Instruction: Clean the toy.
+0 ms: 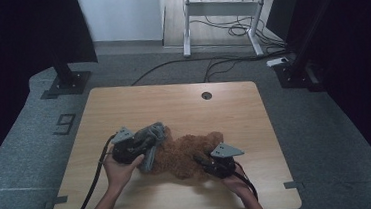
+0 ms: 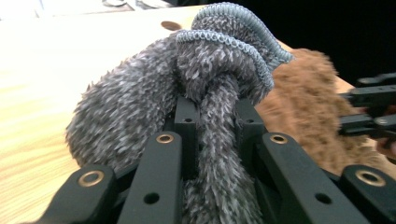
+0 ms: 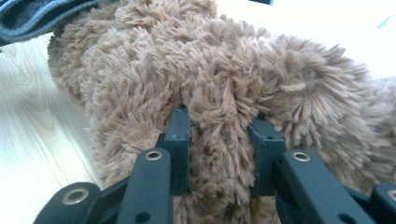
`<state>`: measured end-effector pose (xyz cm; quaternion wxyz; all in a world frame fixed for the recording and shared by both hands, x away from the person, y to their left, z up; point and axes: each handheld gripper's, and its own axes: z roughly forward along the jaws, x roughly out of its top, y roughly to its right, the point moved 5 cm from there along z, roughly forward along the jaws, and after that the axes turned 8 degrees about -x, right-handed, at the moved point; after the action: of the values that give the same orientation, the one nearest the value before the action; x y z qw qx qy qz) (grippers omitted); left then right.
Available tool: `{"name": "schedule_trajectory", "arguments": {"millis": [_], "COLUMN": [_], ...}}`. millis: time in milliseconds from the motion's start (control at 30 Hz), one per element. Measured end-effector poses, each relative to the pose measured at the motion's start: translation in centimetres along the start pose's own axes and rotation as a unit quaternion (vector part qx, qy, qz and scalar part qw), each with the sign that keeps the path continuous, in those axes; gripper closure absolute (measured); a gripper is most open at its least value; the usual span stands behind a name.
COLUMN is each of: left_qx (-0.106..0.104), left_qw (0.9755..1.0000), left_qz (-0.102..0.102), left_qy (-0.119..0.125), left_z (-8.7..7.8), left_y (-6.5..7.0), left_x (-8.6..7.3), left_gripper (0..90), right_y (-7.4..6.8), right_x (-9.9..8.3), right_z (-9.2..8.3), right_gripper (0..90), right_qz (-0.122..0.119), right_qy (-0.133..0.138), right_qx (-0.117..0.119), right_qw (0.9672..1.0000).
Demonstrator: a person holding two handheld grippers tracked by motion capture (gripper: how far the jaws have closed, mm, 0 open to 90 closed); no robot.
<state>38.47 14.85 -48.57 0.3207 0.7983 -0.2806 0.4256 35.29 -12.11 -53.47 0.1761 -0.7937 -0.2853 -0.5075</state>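
Both grippers are pinching fluffy socks on the table (image 1: 123, 102): left gripper (image 2: 215, 109) is clamping the grey sock (image 2: 140, 93), right gripper (image 3: 223, 126) is clamping the brown sock (image 3: 210, 70), probably for pairing them together.

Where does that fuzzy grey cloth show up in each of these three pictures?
High view: grey fuzzy cloth left of centre, in the left gripper.
Left gripper view: centre, pinched.
Right gripper view: top left corner.
Shared landmark: brown fuzzy cloth beside it.
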Motion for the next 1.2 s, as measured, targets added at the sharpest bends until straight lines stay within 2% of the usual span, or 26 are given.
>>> {"name": "schedule_trajectory", "arguments": {"millis": [33,267,367,433,567,700,767,833,1000,1100,1133,1200], "left_qx": [0.006,0.030,0.030,0.025,0.009,-0.030,-0.061,-0.072,-0.102,-0.102,-0.094,-0.085], "left_qw": [1.0000,0.9992,0.9984,0.9985,0.9996,0.9994,0.9981,0.9973,0.9942,0.9934,0.9935,0.9933], "left_qz": [-0.007,-0.028,-0.047,-0.048,-0.024,-0.003,0.000,0.012,0.035,0.047,0.054,0.054], "left_qy": [0.000,-0.001,0.002,0.006,0.015,0.013,0.005,-0.004,-0.009,-0.024,-0.035,-0.057], "left_z": [-0.4,-1.2,-1.7,-1.7,-1.3,0.4,2.0,3.3,5.8,7.2,8.0,9.1], "left_y": [-0.6,-2.5,-3.3,-3.1,-1.1,1.4,2.6,3.6,6.9,7.9,8.0,7.8], "left_x": [-0.2,-1.2,-1.4,-1.1,0.6,2.4,3.2,3.9,5.4,5.7,5.5,4.8], "left_gripper": [75.9,75.9,75.8,75.7,75.7,75.6,75.4,75.5,75.3,75.3,75.2,75.2], "right_y": [0.0,0.0,0.0,0.1,0.2,0.3,0.3,0.4,0.4,0.4,0.5,0.5], "right_x": [0.0,0.0,-0.1,-0.1,-0.1,-0.1,-0.1,-0.1,-0.1,-0.1,-0.1,-0.2], "right_z": [0.0,0.0,-0.1,0.0,-0.1,0.0,0.0,0.0,0.0,0.0,0.0,0.0], "right_gripper": [66.1,66.1,66.1,66.1,66.1,66.1,66.1,66.1,66.0,66.1,66.0,66.1], "right_qz": [0.000,0.000,0.000,0.001,0.002,0.005,0.006,0.008,0.010,0.011,0.011,0.012], "right_qy": [0.000,-0.001,-0.001,-0.001,-0.003,-0.002,-0.002,-0.002,-0.002,-0.001,-0.001,-0.002], "right_qx": [0.001,0.002,0.002,0.003,0.003,0.003,0.006,0.006,0.009,0.010,0.010,0.011], "right_qw": [1.0000,1.0000,1.0000,1.0000,1.0000,1.0000,1.0000,1.0000,0.9999,0.9999,0.9999,0.9999]}}
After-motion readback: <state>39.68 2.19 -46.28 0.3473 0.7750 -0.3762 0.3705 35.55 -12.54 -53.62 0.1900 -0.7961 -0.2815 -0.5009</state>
